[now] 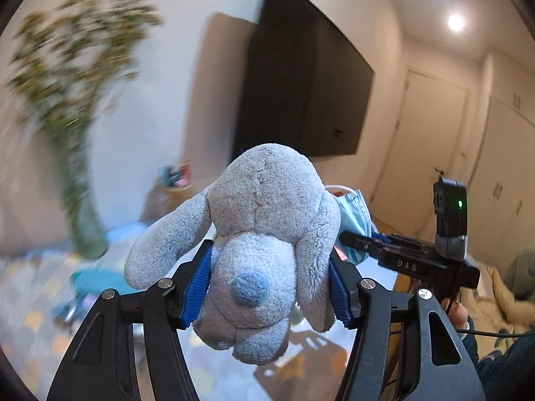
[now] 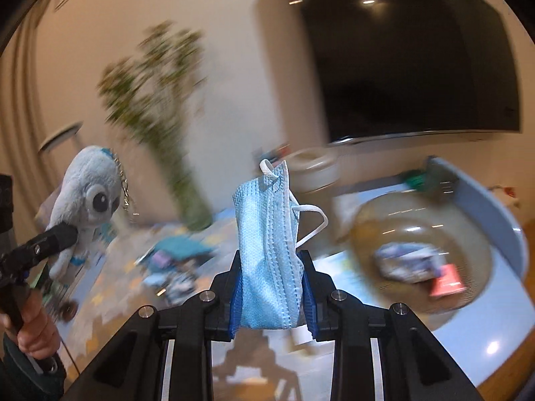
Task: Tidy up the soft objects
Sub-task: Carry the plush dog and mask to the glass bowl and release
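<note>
Left wrist view: left gripper (image 1: 267, 284) is clamped on a grey-blue plush dog (image 1: 264, 234), blue pads (image 1: 197, 287) pressing both sides of its muzzle, snout facing the camera, ears drooping over the fingers, toy held up in the air in front of the wall TV (image 1: 301, 83). Right of it the right gripper (image 1: 354, 240) shows side-on with a blue face mask (image 1: 354, 214) pinched at its tip and a green LED lit on its body. Right wrist view: right gripper (image 2: 271, 287) is gripping the face mask (image 2: 267, 240) between its pads, mask folded and standing upright out of the fingers, white ear loop (image 2: 311, 220) hanging off its right side, lifted clear of the table (image 2: 501, 317). Plush dog (image 2: 90, 193) sits at left in this view, nipped by the left gripper's (image 2: 72, 232) tip, a keychain (image 2: 124, 187) dangling from its head; a hand (image 2: 33, 327) grips that handle below. Background is motion-blurred: vase with green branches (image 2: 190, 180), a round bowl (image 2: 418, 260) on the table holding a few items I can't make out, scattered clutter on a patterned mat (image 2: 110, 294).
</note>
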`<state>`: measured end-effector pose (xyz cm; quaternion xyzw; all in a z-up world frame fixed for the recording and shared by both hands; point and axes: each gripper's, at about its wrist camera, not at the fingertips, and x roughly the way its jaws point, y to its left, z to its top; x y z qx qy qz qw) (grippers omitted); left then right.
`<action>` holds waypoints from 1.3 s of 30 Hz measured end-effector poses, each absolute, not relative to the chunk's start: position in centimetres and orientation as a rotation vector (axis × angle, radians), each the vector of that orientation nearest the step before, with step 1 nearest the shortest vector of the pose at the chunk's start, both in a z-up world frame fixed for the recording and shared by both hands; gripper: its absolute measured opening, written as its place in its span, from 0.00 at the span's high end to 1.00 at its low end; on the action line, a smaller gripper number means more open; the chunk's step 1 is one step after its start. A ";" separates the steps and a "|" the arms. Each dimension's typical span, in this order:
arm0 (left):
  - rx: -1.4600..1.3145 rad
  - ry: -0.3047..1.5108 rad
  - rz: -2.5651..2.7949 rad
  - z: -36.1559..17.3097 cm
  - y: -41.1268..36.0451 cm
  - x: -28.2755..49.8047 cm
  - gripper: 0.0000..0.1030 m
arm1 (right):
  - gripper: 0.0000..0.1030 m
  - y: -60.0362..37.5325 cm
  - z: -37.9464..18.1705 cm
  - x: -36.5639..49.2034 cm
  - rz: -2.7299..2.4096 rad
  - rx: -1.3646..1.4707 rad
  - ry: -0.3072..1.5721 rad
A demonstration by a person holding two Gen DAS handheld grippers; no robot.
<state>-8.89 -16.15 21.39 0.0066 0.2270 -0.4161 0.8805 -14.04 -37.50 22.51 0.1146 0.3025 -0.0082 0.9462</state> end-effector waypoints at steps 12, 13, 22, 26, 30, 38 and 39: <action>0.162 0.589 -0.980 18.1 -36.9 -3.9 0.42 | 0.72 -54.8 20.7 -13.1 -0.317 0.479 0.621; 0.164 0.603 -0.978 17.6 -38.0 -3.3 0.42 | 0.72 -55.6 20.3 -12.8 -0.332 0.487 0.630; 0.216 0.678 -0.924 14.1 -44.3 -1.0 0.24 | 0.32 -61.3 16.2 -9.6 -0.359 0.606 0.763; 0.243 0.710 -0.958 13.4 -44.5 -1.8 0.24 | 0.32 -61.6 15.4 -10.0 -0.359 0.592 0.793; 0.257 0.694 -0.976 14.1 -44.2 -2.6 0.24 | 0.32 -61.9 15.4 -11.3 -0.361 0.605 0.796; 0.243 0.626 -0.943 17.2 -38.4 -5.6 0.24 | 0.32 -60.2 16.5 -14.2 -0.356 0.608 0.772; 0.239 0.619 -0.936 17.5 -37.6 -5.9 0.24 | 0.32 -59.7 16.6 -14.4 -0.349 0.607 0.773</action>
